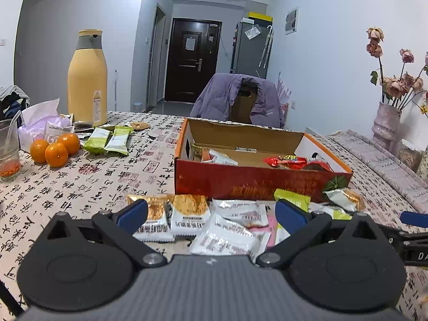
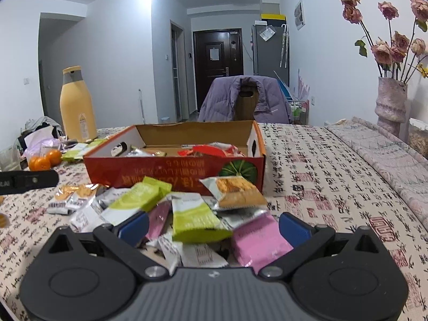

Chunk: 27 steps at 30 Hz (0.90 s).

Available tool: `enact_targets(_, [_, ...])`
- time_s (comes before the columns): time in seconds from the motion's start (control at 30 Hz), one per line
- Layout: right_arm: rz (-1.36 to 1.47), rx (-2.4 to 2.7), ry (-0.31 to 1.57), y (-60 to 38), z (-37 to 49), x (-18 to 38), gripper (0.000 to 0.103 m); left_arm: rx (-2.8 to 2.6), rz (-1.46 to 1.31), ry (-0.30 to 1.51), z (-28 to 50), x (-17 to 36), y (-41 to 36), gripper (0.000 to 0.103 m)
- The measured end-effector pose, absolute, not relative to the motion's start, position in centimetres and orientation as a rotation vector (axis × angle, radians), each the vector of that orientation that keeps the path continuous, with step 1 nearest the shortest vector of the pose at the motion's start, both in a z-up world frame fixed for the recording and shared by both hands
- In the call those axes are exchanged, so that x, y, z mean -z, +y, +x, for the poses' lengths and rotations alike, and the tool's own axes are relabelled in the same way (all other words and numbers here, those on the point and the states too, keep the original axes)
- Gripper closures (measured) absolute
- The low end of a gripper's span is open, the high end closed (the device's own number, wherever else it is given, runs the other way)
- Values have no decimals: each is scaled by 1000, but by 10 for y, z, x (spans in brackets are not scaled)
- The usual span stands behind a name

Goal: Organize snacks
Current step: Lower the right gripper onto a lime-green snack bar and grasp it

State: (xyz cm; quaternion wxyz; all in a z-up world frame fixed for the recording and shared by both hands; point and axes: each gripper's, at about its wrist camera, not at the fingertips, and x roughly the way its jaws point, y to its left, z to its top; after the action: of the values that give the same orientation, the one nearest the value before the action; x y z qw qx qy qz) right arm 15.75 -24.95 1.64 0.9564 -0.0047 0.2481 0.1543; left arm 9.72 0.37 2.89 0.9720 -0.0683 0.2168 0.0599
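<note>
1. While both devices hovered low over the desk (image 2: pixel 315 160), the left gripper (image 1: pixel 211 211) was spread wide with nothing between its blue fingers (image 1: pixel 133 214), poised above a scatter of white and gold snack packets (image 1: pixel 187 214).
2. The right gripper (image 2: pixel 212 226) was likewise released and empty, its blue pads (image 2: pixel 293 228) flanking a heap of packets without clamping any.
3. In that heap a green packet (image 2: pixel 192 219) lay on top, a pink packet (image 2: pixel 259 240) sat just beside the right-hand pad, and a gold-fronted packet (image 2: pixel 235 192) leaned near the box.
4. An open red cardboard box (image 2: pixel 174 171) stood on the desk just behind the heap and already held several wrapped snacks, among them red wrappers (image 1: pixel 289 161).
5. Two more green packets (image 1: pixel 109 140) lay well apart from the pile, near three oranges (image 1: pixel 54 149) and a tall yellow flask (image 1: pixel 87 80).
6. A clear cup (image 1: pixel 9 149) stood at the left edge of the desk.
7. A vase of dried roses (image 2: pixel 390 104) stood at the far right.
8. A purple jacket (image 2: pixel 240 99) hung over a chair behind the desk.
</note>
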Motion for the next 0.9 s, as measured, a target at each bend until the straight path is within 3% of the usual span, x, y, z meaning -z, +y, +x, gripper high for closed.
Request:
enact_targets(0.5, [-44,-295,543,-246,170,-11,0,-131,-158,462,92,-23,14,0])
enact_targets(0.57, [-48,-342,527,-239,173,-16,3,-128,-158,459,91,-24,13,0])
enact_targets(0.73, [-110,-413,572,-213,196,-22,31,-127,-158,467,90,-23,12,0])
enact_targets(0.9, [-152,-437,670,-195,228,-14,41,-135,-157,467,89,-23,16,0])
